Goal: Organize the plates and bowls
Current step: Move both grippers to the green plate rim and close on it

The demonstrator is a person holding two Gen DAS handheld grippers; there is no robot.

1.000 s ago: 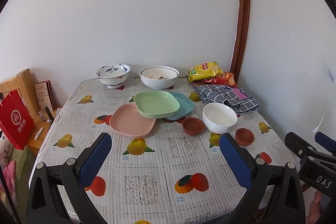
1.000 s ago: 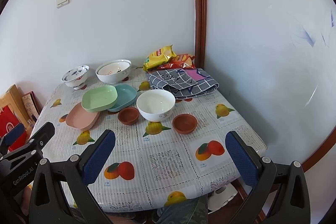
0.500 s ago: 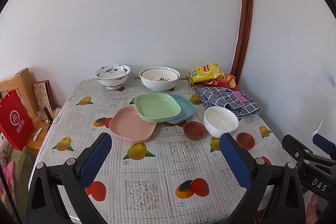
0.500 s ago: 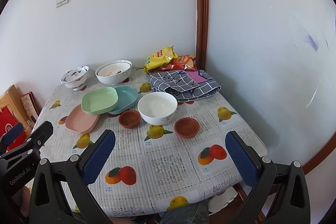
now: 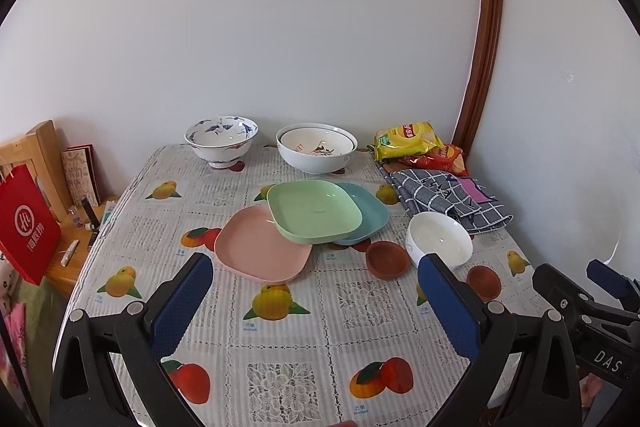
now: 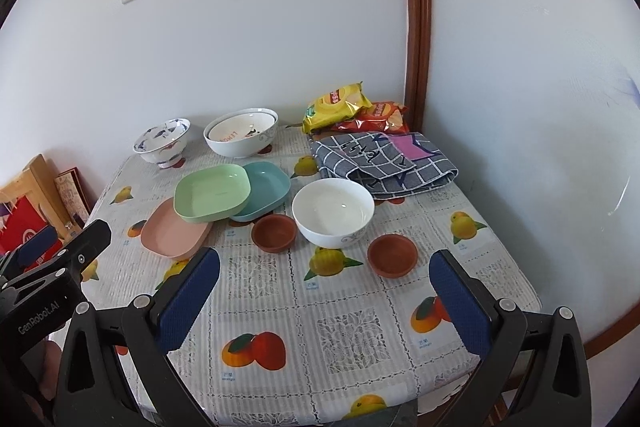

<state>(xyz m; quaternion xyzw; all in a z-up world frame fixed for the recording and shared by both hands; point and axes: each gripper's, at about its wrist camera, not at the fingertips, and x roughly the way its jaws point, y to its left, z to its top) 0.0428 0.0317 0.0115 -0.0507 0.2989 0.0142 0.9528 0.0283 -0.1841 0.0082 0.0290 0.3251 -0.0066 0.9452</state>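
Tongs both wide, nothing held: left gripper [image 5: 316, 297] and right gripper [image 6: 324, 293] poised over near table edge. Plates dead ahead of left tongs: green plate [image 5: 314, 210] tilted on top, resting across pink plate [image 5: 262, 246] on its near-left and teal plate [image 5: 366, 217] on its right. White bowl [image 6: 333, 211] straight ahead of right tongs, flanked by two small brown dishes [image 6: 275, 231] [image 6: 393, 254]. Blue-patterned bowl [image 5: 221, 140] and large white bowl [image 5: 317, 149] far back at wall. Judged: left nearer plates, right nearer white bowl; green plate likely first to lift.
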